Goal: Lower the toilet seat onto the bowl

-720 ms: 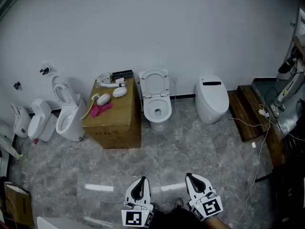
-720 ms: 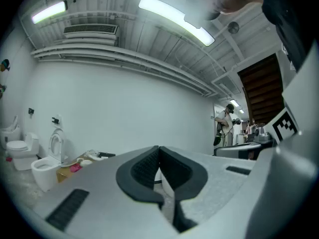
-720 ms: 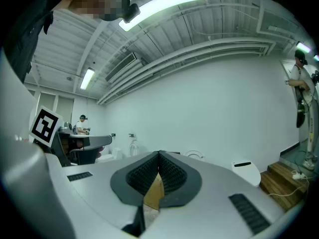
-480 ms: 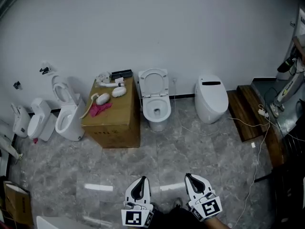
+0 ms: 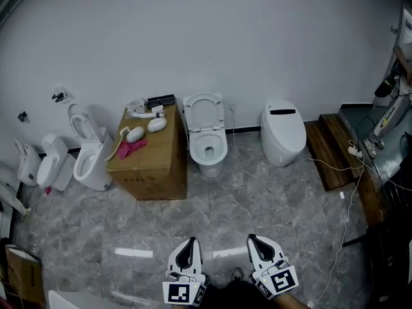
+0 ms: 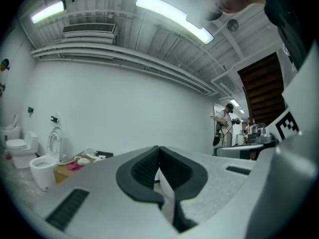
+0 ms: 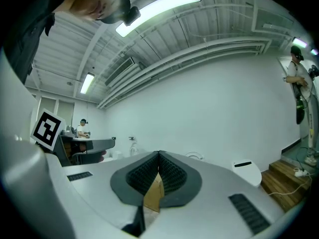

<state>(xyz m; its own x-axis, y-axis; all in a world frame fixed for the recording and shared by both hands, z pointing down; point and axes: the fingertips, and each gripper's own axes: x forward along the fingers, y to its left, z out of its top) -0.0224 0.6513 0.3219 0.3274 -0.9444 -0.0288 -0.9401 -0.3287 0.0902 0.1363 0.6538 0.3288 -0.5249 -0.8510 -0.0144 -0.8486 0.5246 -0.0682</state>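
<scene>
A white toilet [image 5: 208, 148] stands against the far wall, its seat [image 5: 204, 112] raised upright against the wall behind the open bowl. My left gripper [image 5: 187, 252] and right gripper [image 5: 259, 248] are low at the bottom of the head view, far from the toilet across the tiled floor. Both are shut with nothing between their pads. In the left gripper view the left gripper [image 6: 158, 148] has its jaws meeting at the tips. The right gripper [image 7: 158, 155] looks the same in the right gripper view, with the raised seat [image 7: 195, 156] just past it.
A cardboard box [image 5: 150, 155] with white parts and a pink cloth stands left of the toilet. A closed white smart toilet [image 5: 283, 132] is to its right, with wooden steps [image 5: 329, 145] and cables beyond. More toilets [image 5: 89, 156] line the left wall.
The head view has shifted slightly, so the toilet and box sit a little to the left and higher. Both grippers stay shut and in place.
</scene>
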